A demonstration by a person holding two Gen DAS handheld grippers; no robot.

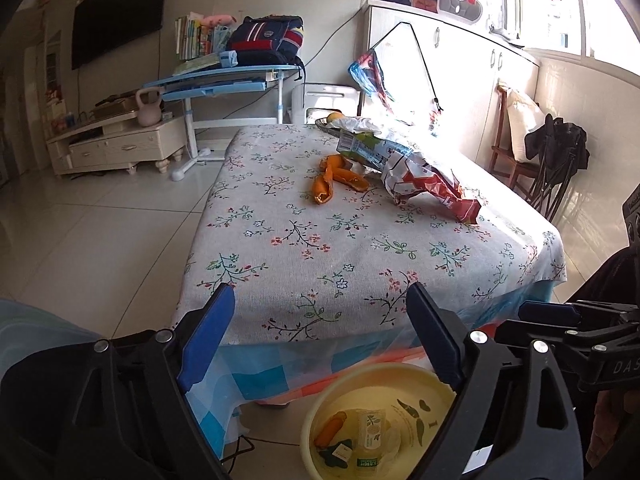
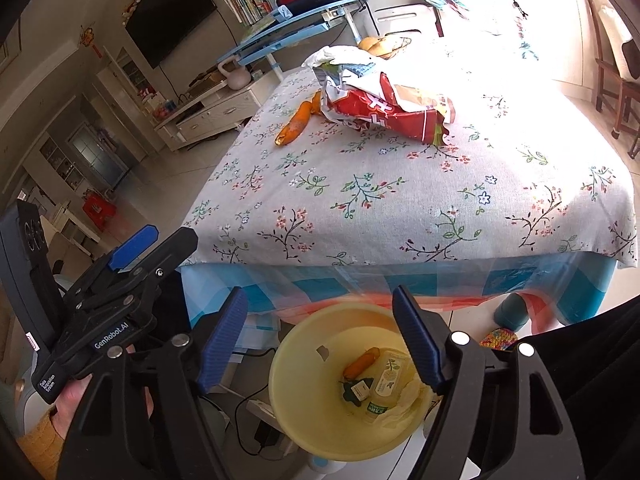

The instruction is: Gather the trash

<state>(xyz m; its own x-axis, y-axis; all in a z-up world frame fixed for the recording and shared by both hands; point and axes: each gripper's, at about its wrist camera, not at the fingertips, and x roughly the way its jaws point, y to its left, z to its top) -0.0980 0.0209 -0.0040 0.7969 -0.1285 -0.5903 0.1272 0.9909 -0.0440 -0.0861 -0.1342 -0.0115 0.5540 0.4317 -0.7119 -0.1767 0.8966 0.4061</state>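
On the floral-cloth table (image 1: 360, 256) lie orange peels (image 1: 334, 178), a crumpled red and white snack bag (image 1: 432, 184) and a green-labelled wrapper (image 1: 360, 148). The same peel (image 2: 296, 122) and red bag (image 2: 392, 110) show in the right wrist view. A yellow basin (image 1: 320, 412) (image 2: 296, 344) stands on the floor below the table's near edge; it holds a peel piece (image 2: 360, 362), a plastic bottle (image 2: 386, 380) and a small wrapper. My left gripper (image 1: 320, 340) is open and empty above the basin. My right gripper (image 2: 320, 344) is open and empty over the basin.
A basket with fruit (image 2: 384, 46) sits at the table's far end. A blue desk (image 1: 224, 80) with a backpack and books, a TV cabinet (image 1: 116, 144) and a wooden chair (image 1: 516, 148) stand around. Cables and a power strip (image 2: 260, 408) lie on the floor by the basin.
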